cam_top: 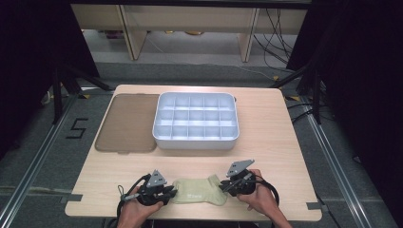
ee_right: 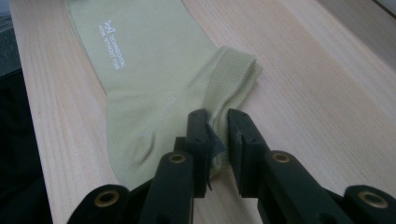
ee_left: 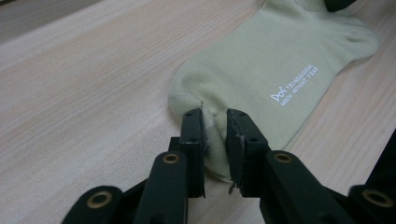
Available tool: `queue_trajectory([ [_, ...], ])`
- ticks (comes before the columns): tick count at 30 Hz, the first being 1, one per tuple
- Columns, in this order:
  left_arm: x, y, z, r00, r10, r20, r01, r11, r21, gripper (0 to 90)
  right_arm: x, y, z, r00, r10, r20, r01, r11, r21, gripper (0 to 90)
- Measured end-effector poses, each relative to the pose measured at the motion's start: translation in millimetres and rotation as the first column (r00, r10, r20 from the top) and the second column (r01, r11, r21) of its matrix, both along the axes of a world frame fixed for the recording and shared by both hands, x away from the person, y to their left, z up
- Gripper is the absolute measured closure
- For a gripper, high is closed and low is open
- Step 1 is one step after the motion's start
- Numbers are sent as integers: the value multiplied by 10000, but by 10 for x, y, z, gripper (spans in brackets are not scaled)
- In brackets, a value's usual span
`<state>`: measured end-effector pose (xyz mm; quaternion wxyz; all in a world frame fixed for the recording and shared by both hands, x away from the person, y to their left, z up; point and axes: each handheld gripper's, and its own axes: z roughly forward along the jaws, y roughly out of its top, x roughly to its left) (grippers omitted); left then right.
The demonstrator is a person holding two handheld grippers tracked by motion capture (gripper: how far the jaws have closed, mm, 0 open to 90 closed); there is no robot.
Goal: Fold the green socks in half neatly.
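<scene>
The pale green sock [cam_top: 198, 192] lay flat at the counter's [cam_top: 266, 142] near edge — soft, light, floppy, best pinched at its ends. The left hand-held gripper [ee_left: 215, 140] was clamped on one end, the right hand-held gripper [ee_right: 217, 140] on the ribbed cuff — the compartment tray [cam_top: 196, 121] stood farther off.

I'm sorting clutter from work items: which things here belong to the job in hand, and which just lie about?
In use: sock, pinched at one end by the left gripper and at the other by the right gripper.
Lying about: divided tray, brown lid.
</scene>
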<state>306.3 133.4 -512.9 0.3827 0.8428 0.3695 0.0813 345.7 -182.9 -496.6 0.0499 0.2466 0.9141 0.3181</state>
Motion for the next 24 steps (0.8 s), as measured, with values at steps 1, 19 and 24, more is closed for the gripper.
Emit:
queue_trajectory([
  [1, -1, 2, -5, 10000, 31, 18, -31, 10000, -50, 773, 1, 1, -2, 10000, 33, 22, -33, 10000, 13, 795],
  [19, -27, 6, 63, 9994, -37, 345, 44, 9998, -186, 836, -24, -17, 58, 9957, -904, 189, 899, 9956, 280, 629],
  [24, -56, -1, 144, 9990, -111, 436, 121, 9997, -225, 836, -102, 50, 192, 9951, -598, 782, 534, 9952, 816, 742],
])
